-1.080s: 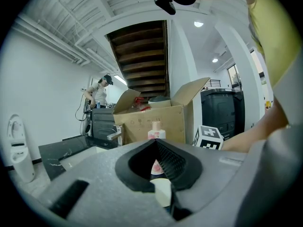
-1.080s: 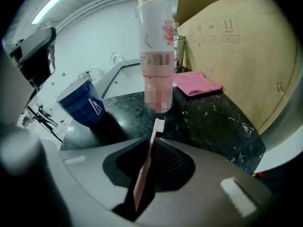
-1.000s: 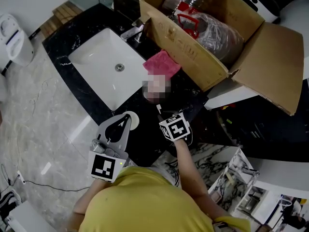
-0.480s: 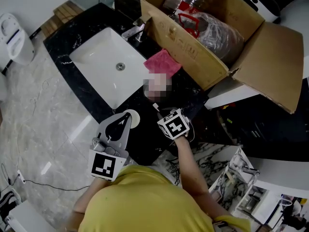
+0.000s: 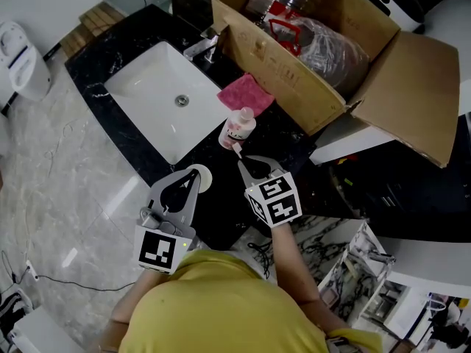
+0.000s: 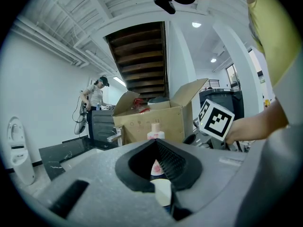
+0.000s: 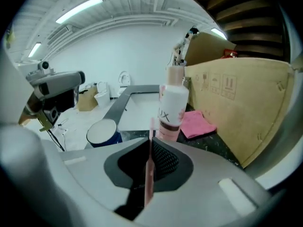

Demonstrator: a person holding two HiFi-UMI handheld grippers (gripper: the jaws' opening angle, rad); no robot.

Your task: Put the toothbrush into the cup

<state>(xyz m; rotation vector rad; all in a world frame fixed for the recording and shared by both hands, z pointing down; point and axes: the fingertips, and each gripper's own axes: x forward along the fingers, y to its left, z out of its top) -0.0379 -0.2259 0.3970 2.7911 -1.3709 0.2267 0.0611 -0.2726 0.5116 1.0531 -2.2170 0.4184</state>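
Toothbrush (image 7: 147,174) sits pinched by its handle in the right gripper (image 7: 149,144) (bristle end hard to make out); left gripper (image 5: 191,175), jaws together and empty, partly hides the cup (image 7: 101,132).

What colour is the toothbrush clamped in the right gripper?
Pale pink; the slim plastic toothbrush shows best in the right gripper view.

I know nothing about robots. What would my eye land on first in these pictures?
Probably the big open cardboard box stuffed with packaging, standing on a black marble counter beside a white sink. Nearer the person, the right tool pinches a thin pink toothbrush. A pink-and-white bottle stands just ahead of it, and a blue cup to its left.
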